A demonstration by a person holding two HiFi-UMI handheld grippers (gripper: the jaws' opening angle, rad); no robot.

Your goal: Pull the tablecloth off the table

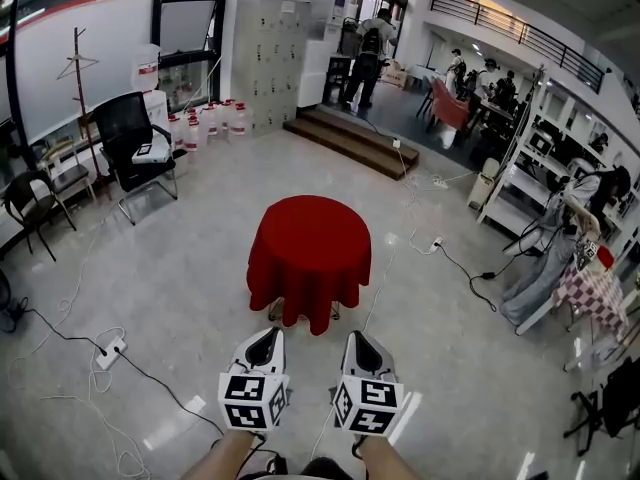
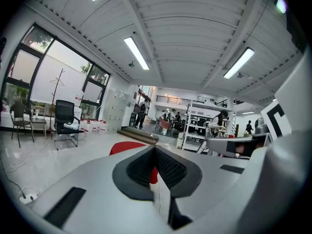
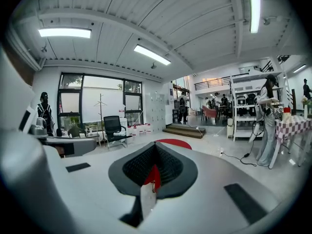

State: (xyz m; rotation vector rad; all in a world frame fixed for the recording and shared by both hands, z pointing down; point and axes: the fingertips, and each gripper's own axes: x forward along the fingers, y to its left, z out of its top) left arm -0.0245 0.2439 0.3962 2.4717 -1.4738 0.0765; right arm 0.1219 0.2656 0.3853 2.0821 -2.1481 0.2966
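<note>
Plainly, the pull isn't begun: the tablecloth (image 1: 310,253) hangs fully draped over the worktop (image 1: 276,310), well ahead of me. My left hand-held gripper (image 1: 265,338) and right hand-held gripper (image 1: 357,341) are both closed tight and empty, side by side, aimed at it, I judge for the approach.

table (image 1: 276,311): top and legs hidden under the red tablecloth (image 1: 310,253), with only the feet showing below the hem in the head view. tablecloth in the gripper views: mostly blocked by the bodies of the left gripper (image 2: 155,147) and the right gripper (image 3: 156,146), leaving a red sliver in each. forearms (image 1: 225,456): cut off by the bottom edge of the head view; people (image 1: 368,43) at the back of the room: too small to tell any detail.
</note>
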